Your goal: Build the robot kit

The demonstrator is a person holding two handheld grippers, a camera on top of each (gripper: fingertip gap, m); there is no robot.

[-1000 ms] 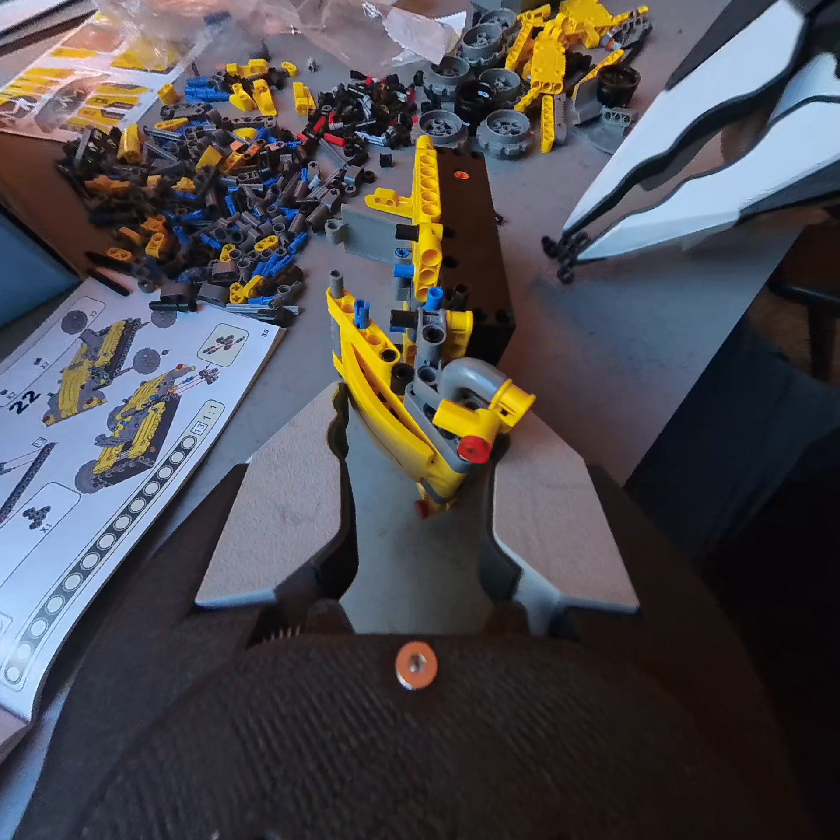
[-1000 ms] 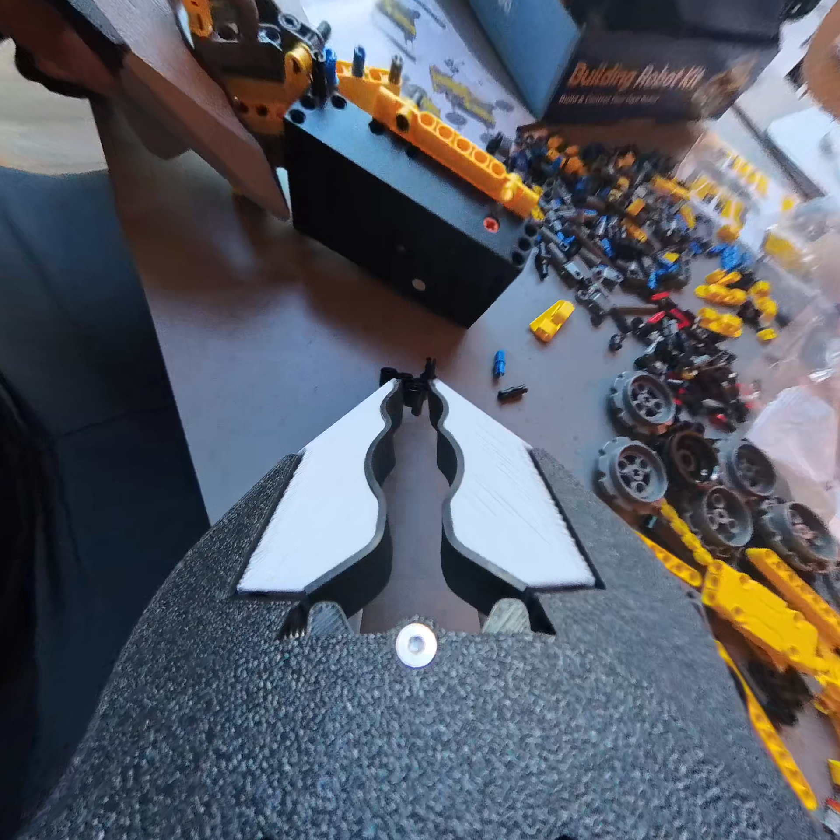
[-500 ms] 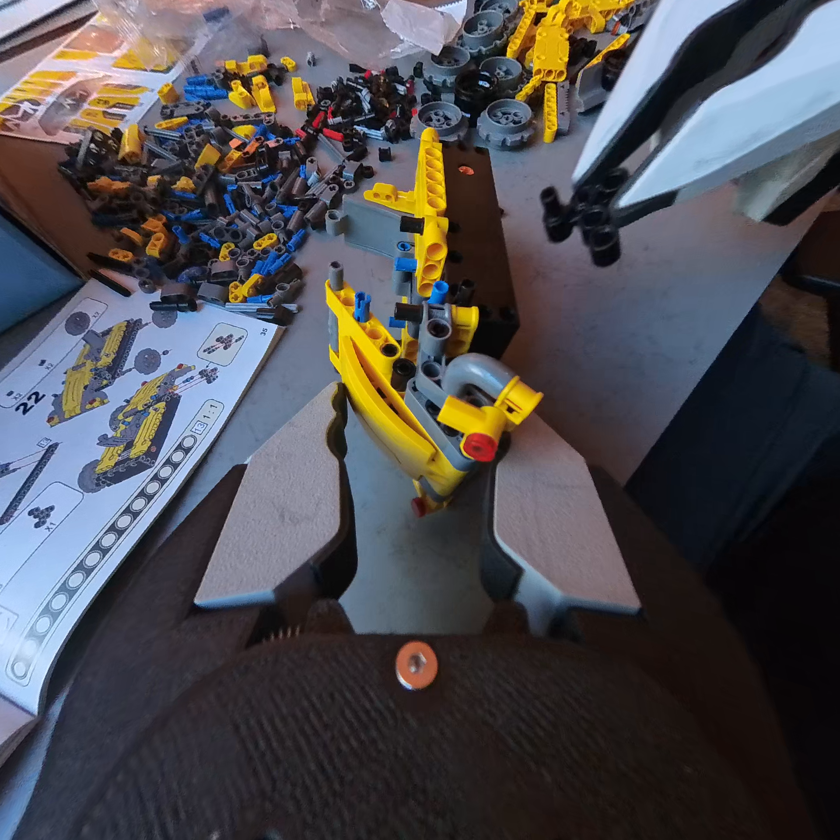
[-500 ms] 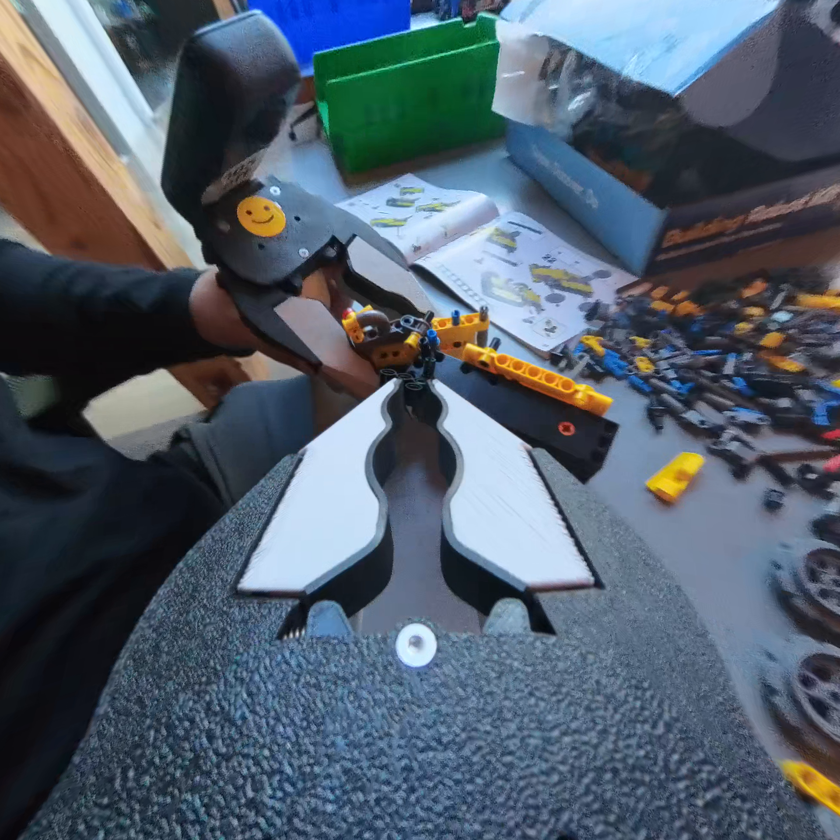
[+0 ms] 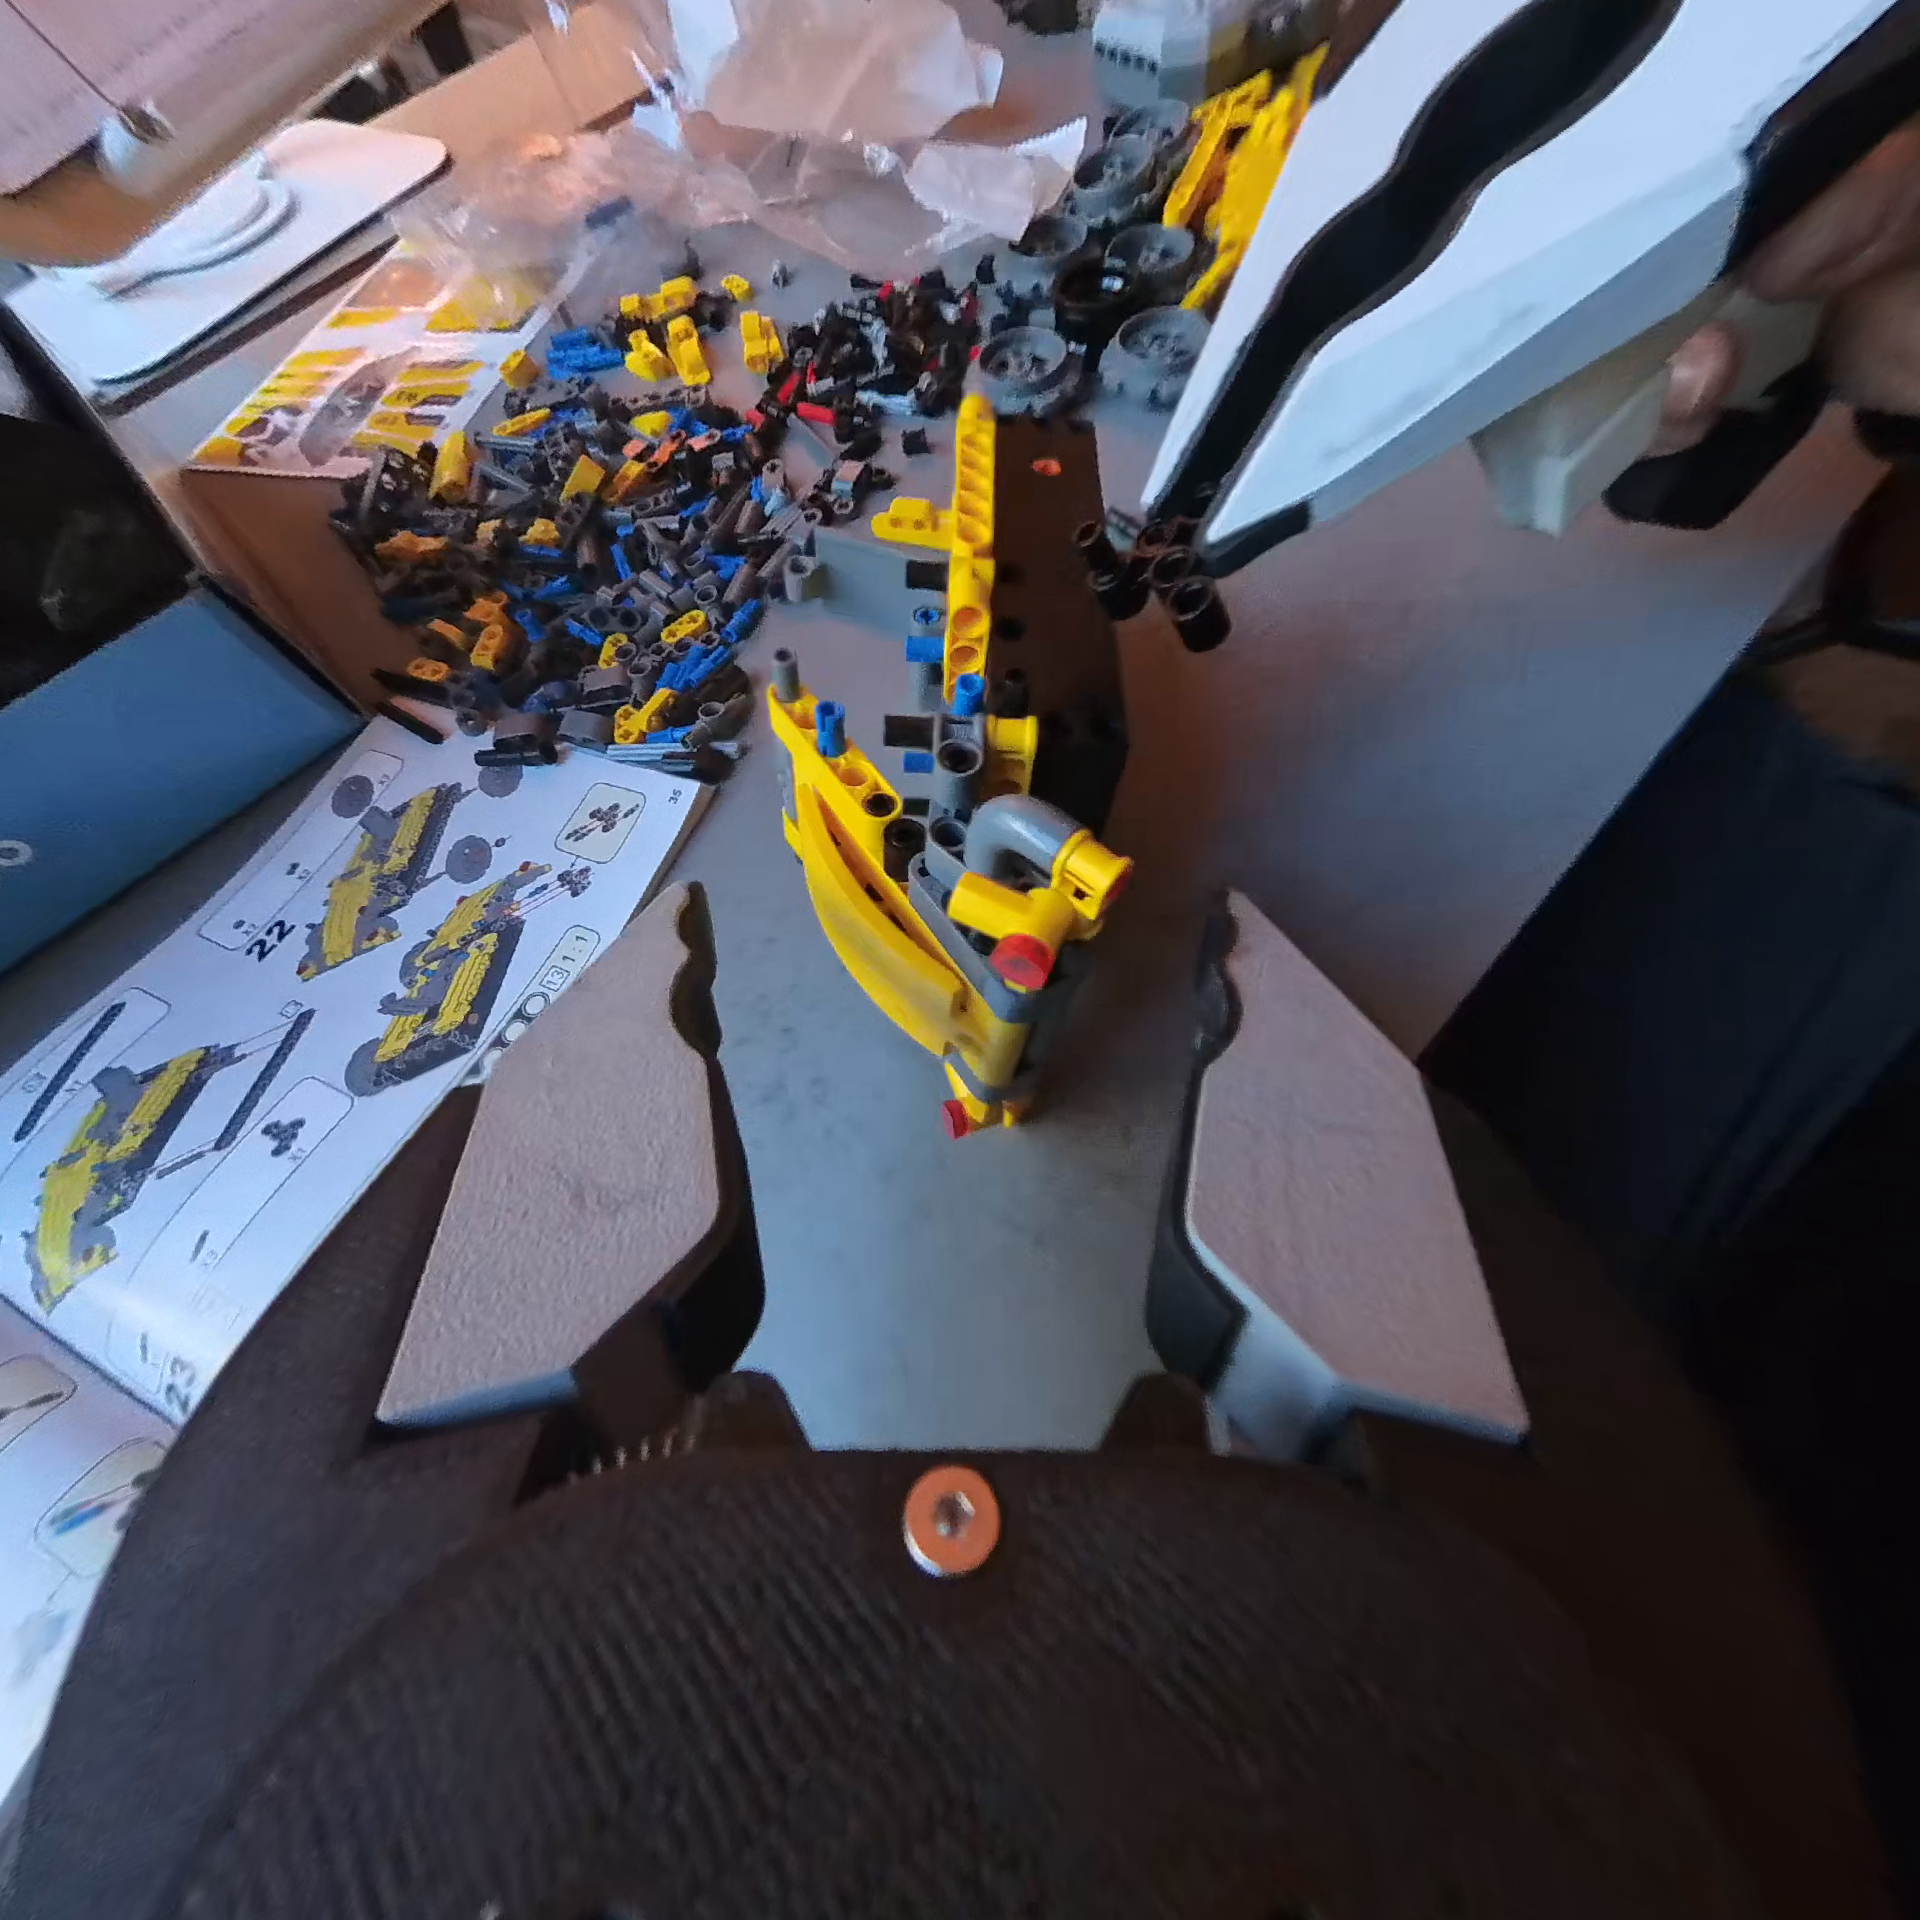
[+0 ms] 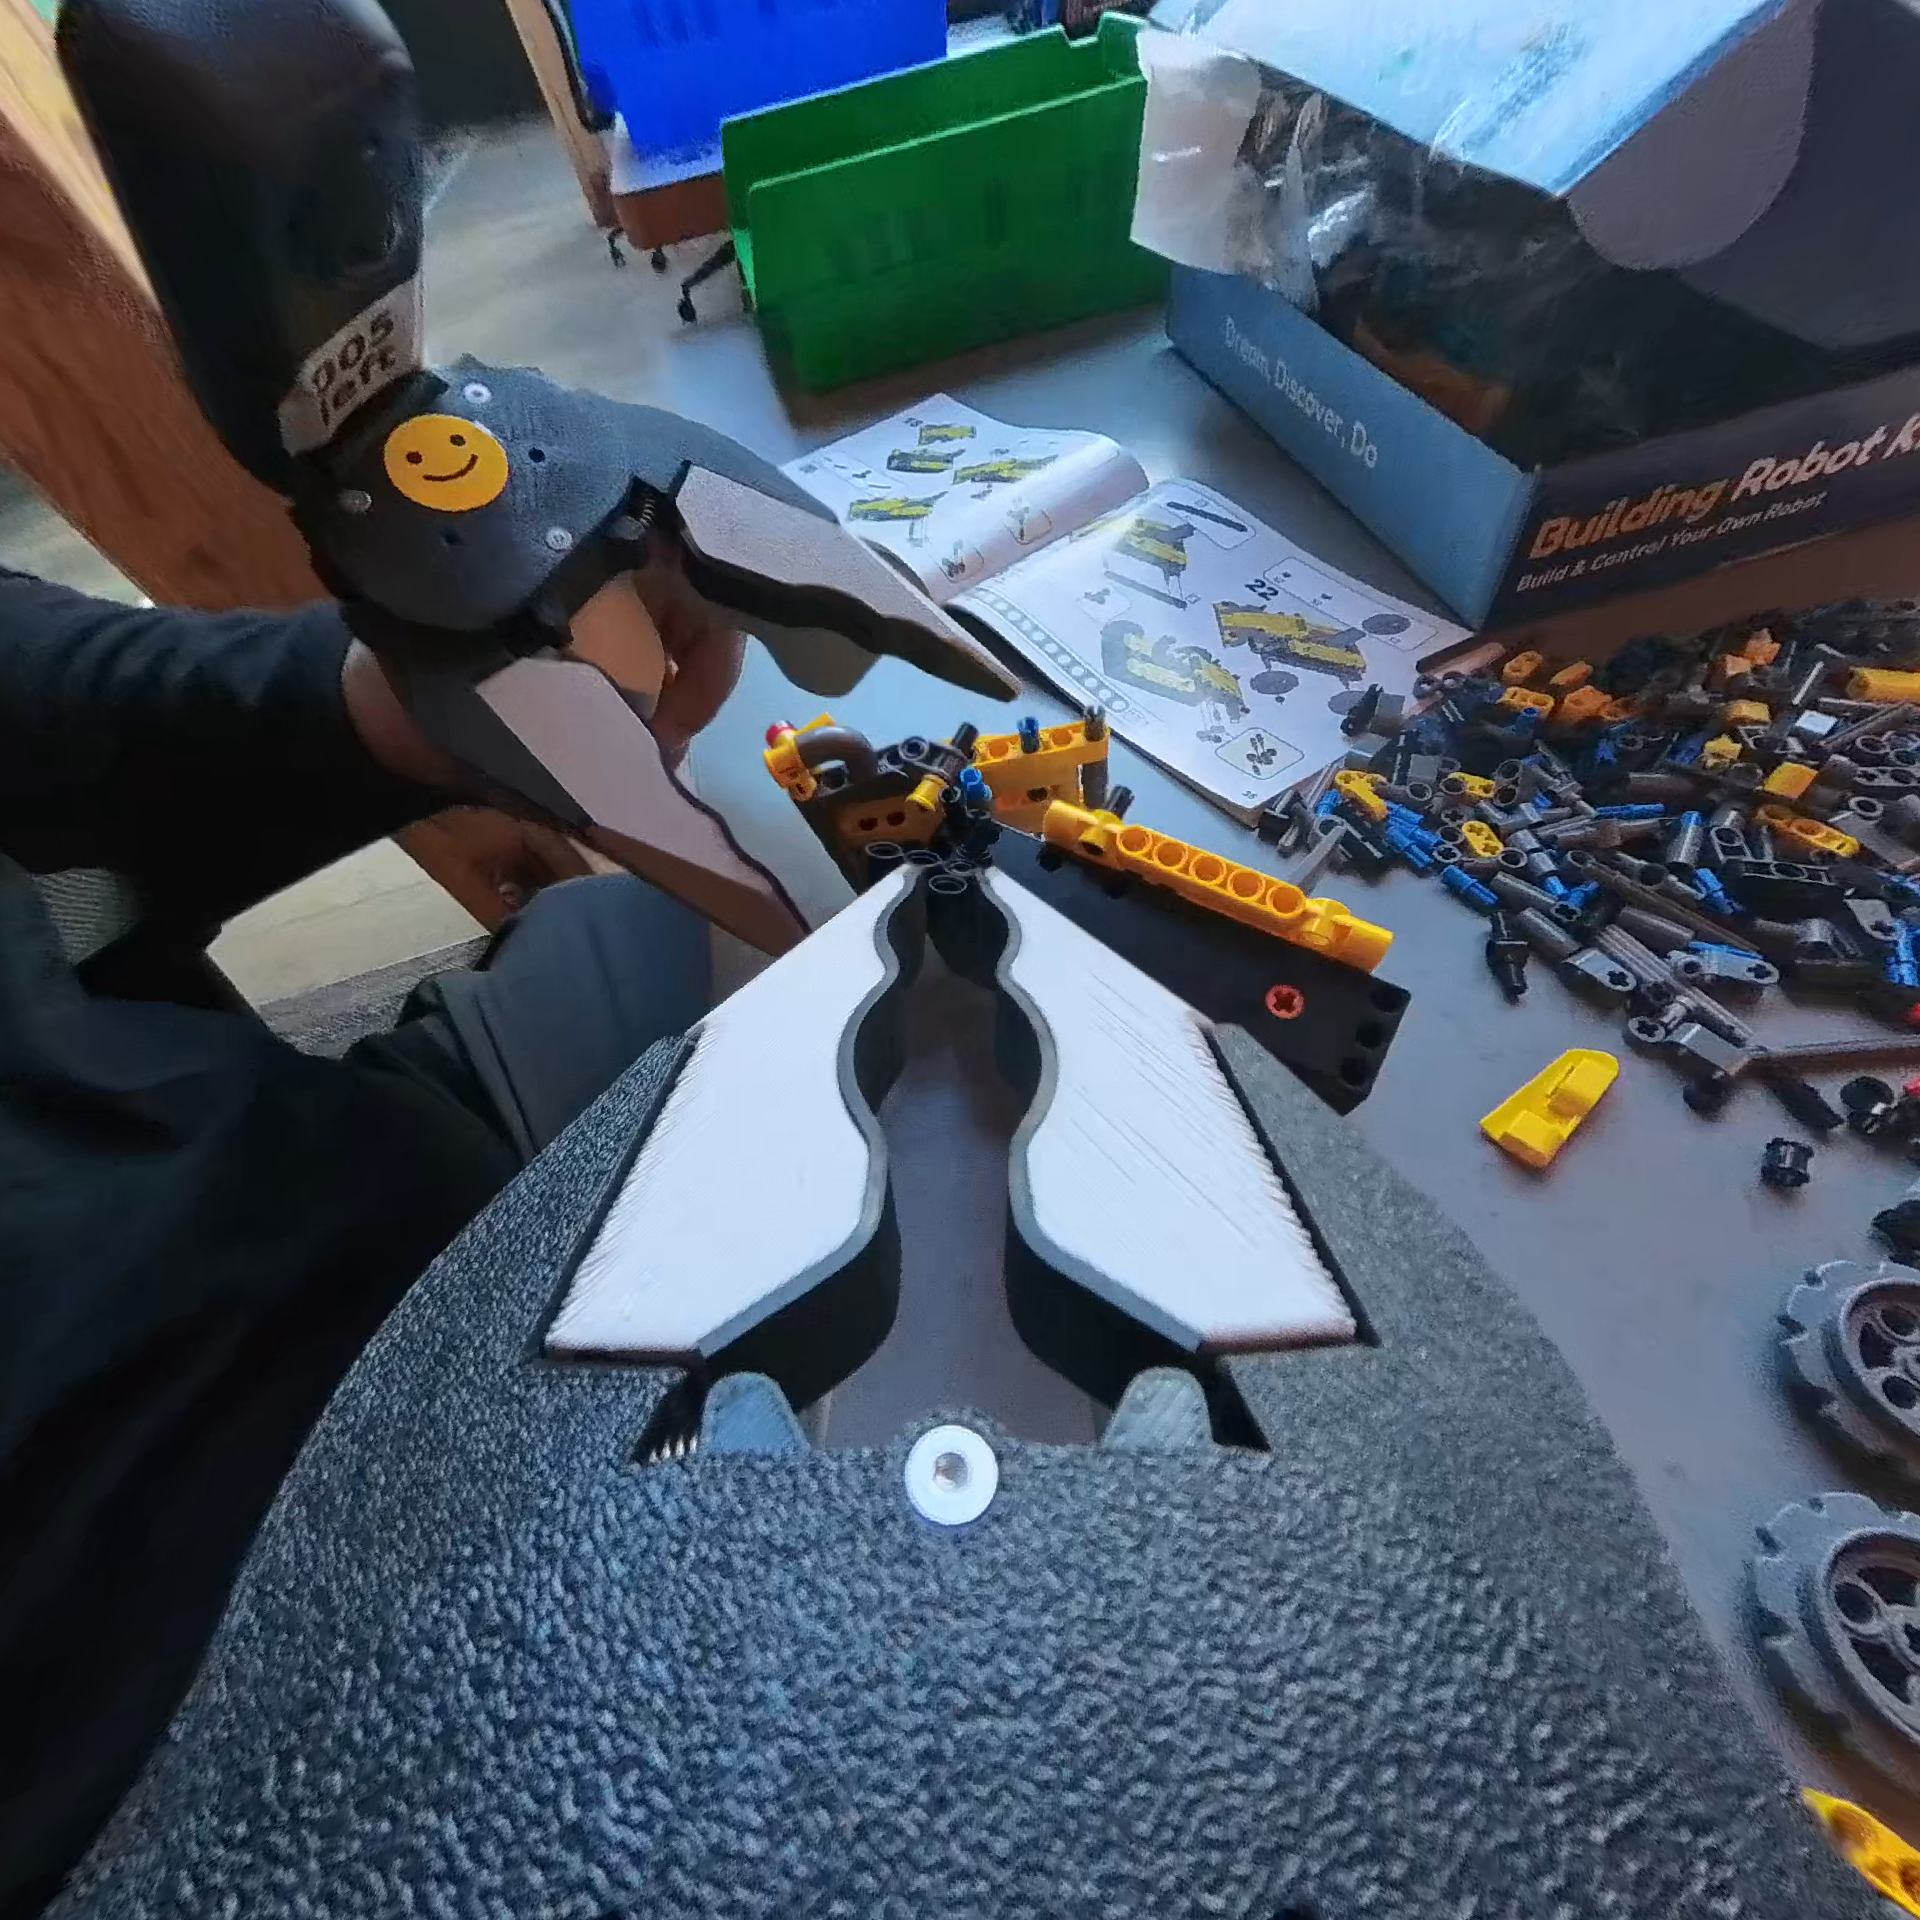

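A part-built yellow, grey and black brick model (image 5: pixel 894 914) stands on the grey table (image 5: pixel 935 1247), joined to a long black box (image 5: pixel 1081 644) with a yellow holed beam (image 5: pixel 971 540). My left gripper (image 5: pixel 956 914) is open, with a finger on each side of the model's near end, and it does not touch the model. My right gripper (image 6: pixel 951 883) is shut on a small black connector piece (image 6: pixel 948 883) and holds it right at the model (image 6: pixel 914 790). The connector piece also shows in the left wrist view (image 5: pixel 1153 582), above the black box.
A heap of small loose parts (image 5: pixel 582 582), grey wheels (image 5: pixel 1091 343) and crumpled plastic bags (image 5: pixel 852 135) lie beyond. An open instruction booklet (image 5: pixel 312 987) lies at left. A blue kit box (image 6: pixel 1455 468) and a green bin (image 6: pixel 935 229) stand behind. The table edge (image 5: pixel 1444 987) runs close at right. The gap from one gripper's tips to the other's is roughly 7 centimetres.
My left gripper has opened and let go of the model, which now stands on its own. My right gripper has carried the black connector piece up from the table to the model.
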